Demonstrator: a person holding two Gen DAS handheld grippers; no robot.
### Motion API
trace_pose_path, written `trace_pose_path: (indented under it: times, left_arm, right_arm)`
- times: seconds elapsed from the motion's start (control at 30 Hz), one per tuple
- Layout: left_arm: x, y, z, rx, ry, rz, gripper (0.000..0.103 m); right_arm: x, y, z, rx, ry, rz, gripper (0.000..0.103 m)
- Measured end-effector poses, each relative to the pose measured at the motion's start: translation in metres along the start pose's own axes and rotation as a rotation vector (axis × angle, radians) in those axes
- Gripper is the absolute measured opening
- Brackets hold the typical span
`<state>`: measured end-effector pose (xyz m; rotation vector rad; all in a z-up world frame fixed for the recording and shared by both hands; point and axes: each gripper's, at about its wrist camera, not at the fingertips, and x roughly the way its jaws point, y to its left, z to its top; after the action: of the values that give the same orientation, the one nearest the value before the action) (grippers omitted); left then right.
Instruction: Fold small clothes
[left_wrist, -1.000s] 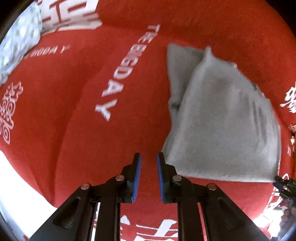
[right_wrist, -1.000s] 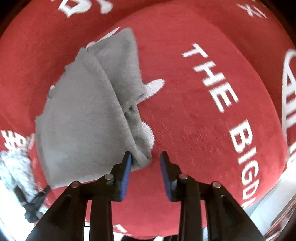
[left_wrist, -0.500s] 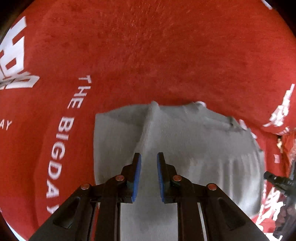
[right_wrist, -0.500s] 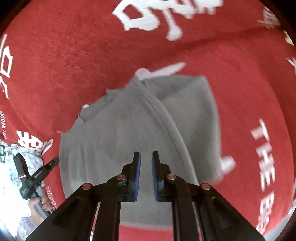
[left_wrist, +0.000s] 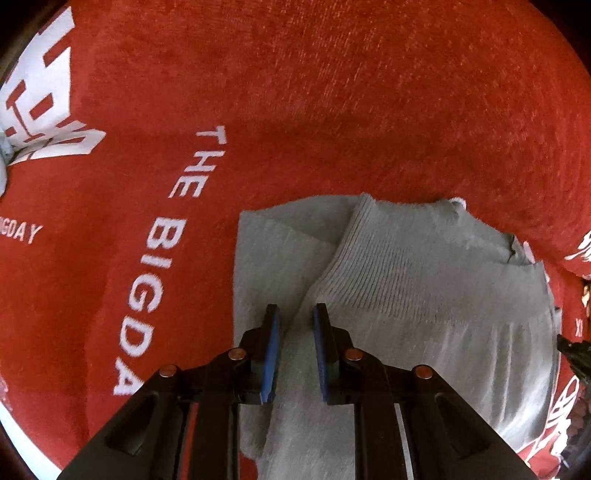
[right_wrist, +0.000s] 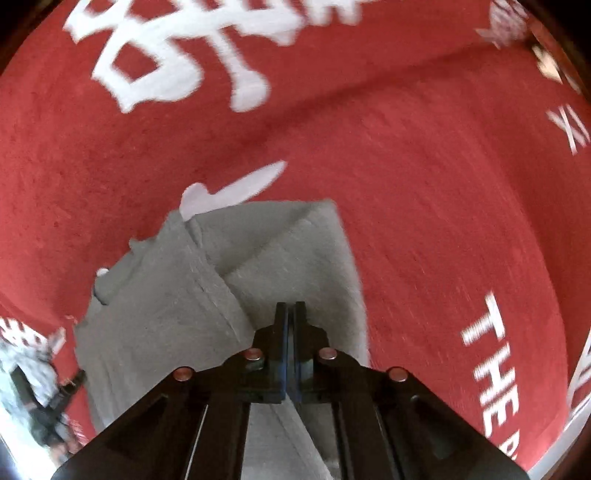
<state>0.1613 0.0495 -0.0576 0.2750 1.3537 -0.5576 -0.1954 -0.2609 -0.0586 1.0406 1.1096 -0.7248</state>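
Right gripper (right_wrist: 290, 314) now closed (empty), both moved over grey garment (left_wrist: 406, 295)

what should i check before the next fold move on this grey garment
1. Grey garment lies on the red cloth: ok.
2. One corner already folded over, ribbed band on top: ok.
3. Left claw open, above the garment, nothing between its pads: ok.
4. Right claw fully shut, with no cloth visible between its pads: ok only if a press or smoothing comes next; not ok for a pinch.
5. Whether either claw touches the fabric: cannot tell.
6. Garment's near edge hidden behind the claws in both views: cannot tell.
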Motion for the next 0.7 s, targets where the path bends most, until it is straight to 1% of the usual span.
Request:
trace_pose_path:
  times: [0.1,0.23,0.33,0.43,0.47,0.57,0.7]
  left_arm:
    - [-0.009,-0.001,-0.009,0.018,0.006,0.034,0.019]
    - [-0.020,-0.004,-0.025,0.016,0.027,0.038,0.019]
    - [-0.027,-0.012,-0.038,0.037,0.040,0.042,0.019]
    - [-0.036,-0.028,-0.049,0.065,0.041,0.047,0.019]
    - [-0.039,-0.031,-0.049,0.067,0.041,0.046,0.019]
    - [-0.045,-0.040,-0.055,0.072,0.047,0.042,0.019]
    - [-0.050,-0.049,-0.063,0.071,0.065,0.044,0.019]
  right_arm:
    - [-0.012,0.000,-0.007,-0.034,-0.009,-0.012,0.005]
    - [-0.027,0.002,-0.020,-0.051,-0.018,0.008,0.005]
    - [-0.029,-0.001,-0.031,-0.022,0.014,0.033,0.005]
    - [-0.031,-0.005,-0.040,-0.007,0.033,0.044,0.005]
    - [-0.032,-0.005,-0.043,-0.006,0.038,0.048,0.005]
    - [-0.035,-0.004,-0.050,-0.022,0.053,0.052,0.005]
    - [-0.044,-0.001,-0.058,-0.074,0.068,0.054,0.005]
